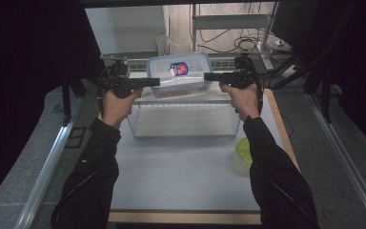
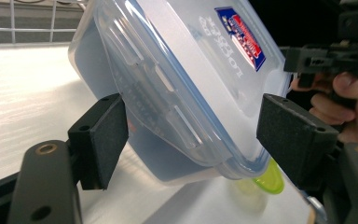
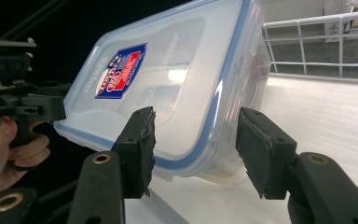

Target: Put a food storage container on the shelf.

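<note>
White counter (image 1: 181, 176), wire basket (image 1: 183, 119) at 12 o'clock: box (image 1: 178, 74) between left tool (image 1: 153, 82) and right tool (image 1: 208, 76); left jaws slack, right pinching its rim (one-sided hold, box could tip and drop).

Clear lidded container (image 1: 179, 75) with blue seal, held above wire basket (image 1: 183, 121).

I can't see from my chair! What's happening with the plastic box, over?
Left gripper open, pads off the plastic box. Right gripper astride its rim, grip unclear. Wire basket just below; green lid aside.

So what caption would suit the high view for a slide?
Two hand-held grippers flank a lidded plastic container above a wire basket.
</note>
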### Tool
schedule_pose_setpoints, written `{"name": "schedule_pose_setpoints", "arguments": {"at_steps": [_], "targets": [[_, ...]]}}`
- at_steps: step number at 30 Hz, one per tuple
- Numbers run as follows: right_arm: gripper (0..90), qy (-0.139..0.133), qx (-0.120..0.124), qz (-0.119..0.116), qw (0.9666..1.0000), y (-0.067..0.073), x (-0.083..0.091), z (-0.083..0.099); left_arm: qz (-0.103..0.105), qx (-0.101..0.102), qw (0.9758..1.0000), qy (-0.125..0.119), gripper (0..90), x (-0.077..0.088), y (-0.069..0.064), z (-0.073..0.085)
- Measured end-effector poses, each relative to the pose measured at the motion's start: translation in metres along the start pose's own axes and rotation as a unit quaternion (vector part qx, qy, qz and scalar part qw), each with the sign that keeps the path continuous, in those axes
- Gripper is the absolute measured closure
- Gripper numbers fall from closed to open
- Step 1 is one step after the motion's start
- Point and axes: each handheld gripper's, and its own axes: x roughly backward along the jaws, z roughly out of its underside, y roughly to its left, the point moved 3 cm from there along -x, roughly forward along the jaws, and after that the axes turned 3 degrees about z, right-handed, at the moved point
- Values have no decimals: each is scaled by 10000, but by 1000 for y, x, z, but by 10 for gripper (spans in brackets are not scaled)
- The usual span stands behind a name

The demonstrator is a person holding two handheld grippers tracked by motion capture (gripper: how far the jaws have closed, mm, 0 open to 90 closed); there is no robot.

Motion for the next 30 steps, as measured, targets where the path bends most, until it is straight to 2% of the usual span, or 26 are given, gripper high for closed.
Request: {"name": "schedule_pose_setpoints", "arguments": {"at_steps": [6, 9, 12, 15, 18, 20, 21, 23, 24, 25, 26, 28, 29, 30], "targets": [[495, -52, 53, 30, 10000, 0, 3, 0, -234, -97, 9997, 57, 179, -4, -4, -3], [494, -55, 92, -14, 9999, 2, 6, 1, -175, -32, 9998, 82, 136, -5, -2, -2], [488, 16, 240, 91, 9997, 3, 7, 2, -29, 51, 9999, 109, 72, -4, 3, -1], [477, -3, 235, 78, 9997, 2, 7, 4, -187, -225, 9996, 45, 81, 3, 1, 0], [458, -9, 248, 93, 9996, 0, 7, 5, -207, -357, 9991, 32, 85, 8, -2, 2], [457, -45, 310, 113, 9994, 0, 7, 4, -295, -485, 9984, -33, 94, 13, -7, 4], [477, -66, 340, 108, 9993, 0, 7, 4, -362, -582, 9976, -63, 115, 16, -10, 6], [519, -71, 424, 149, 9990, 1, 8, 4, -636, -853, 9943, -118, 160, 21, -20, 10], [543, -88, 484, 190, 9986, 2, 9, 4, -636, -853, 9943, -118, 196, 21, -20, 10], [543, -88, 484, 190, 9986, 2, 9, 4, -795, -1061, 9911, -148, 196, 25, -26, 14], [599, -108, 555, 249, 9981, 2, 11, 4, -992, -1321, 9862, -129, 314, 28, -36, 22], [652, -96, 620, 312, 9975, 3, 12, 5, -1110, -1548, 9816, -125, 457, 29, -44, 29], [673, -99, 645, 334, 9973, 3, 13, 6, -1125, -1588, 9808, -128, 515, 29, -46, 33], [693, -104, 674, 361, 9970, 4, 13, 6, -1080, -1606, 9810, -133, 570, 29, -49, 36]]}}
